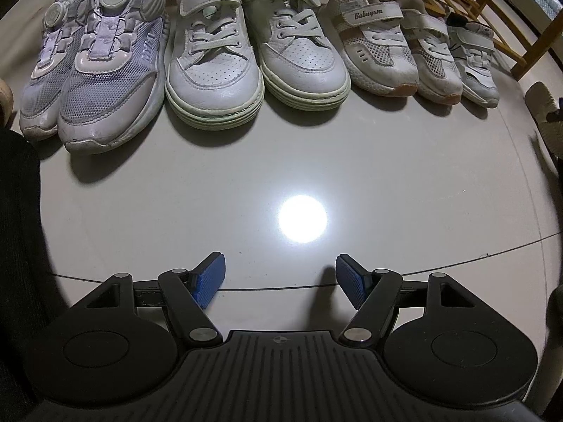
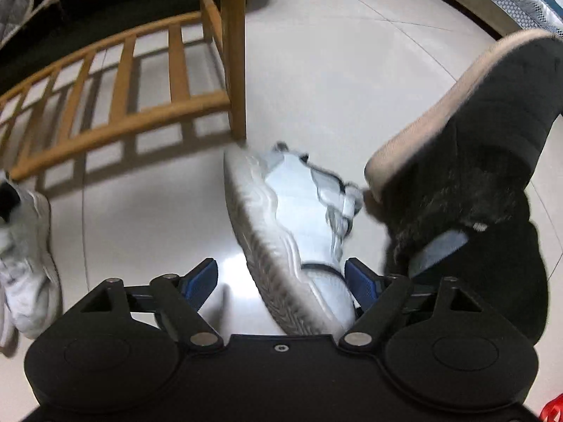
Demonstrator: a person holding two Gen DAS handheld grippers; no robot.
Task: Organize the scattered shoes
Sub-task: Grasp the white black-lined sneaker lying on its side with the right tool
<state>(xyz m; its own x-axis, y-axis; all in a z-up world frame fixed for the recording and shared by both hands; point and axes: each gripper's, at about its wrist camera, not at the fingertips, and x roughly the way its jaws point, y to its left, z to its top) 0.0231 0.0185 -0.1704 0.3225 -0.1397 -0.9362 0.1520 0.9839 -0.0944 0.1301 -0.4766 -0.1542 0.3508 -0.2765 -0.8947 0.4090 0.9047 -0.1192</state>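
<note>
The left gripper point(image 1: 279, 279) hangs wide over bare floor point(image 1: 211, 193), touching nothing. Beyond it, a row of shoes point(image 1: 218, 45) lines up against a wooden rack point(image 1: 499, 17). The right gripper point(image 2: 281, 281) is also spread wide; a small white shoe point(image 2: 292, 232) lies tipped on its side between its fingers, touching the right pad point(image 2: 360, 283). A black slipper point(image 2: 475, 161) sits just beside it.

Motion blur softens the pale blue-grey strapped sneaker point(image 2: 299, 225) lying between my right gripper's point(image 2: 281, 281) fingers; whether they touch it is unclear. The white lace-up sneaker point(image 2: 24, 263) is cropped at the left edge.
</note>
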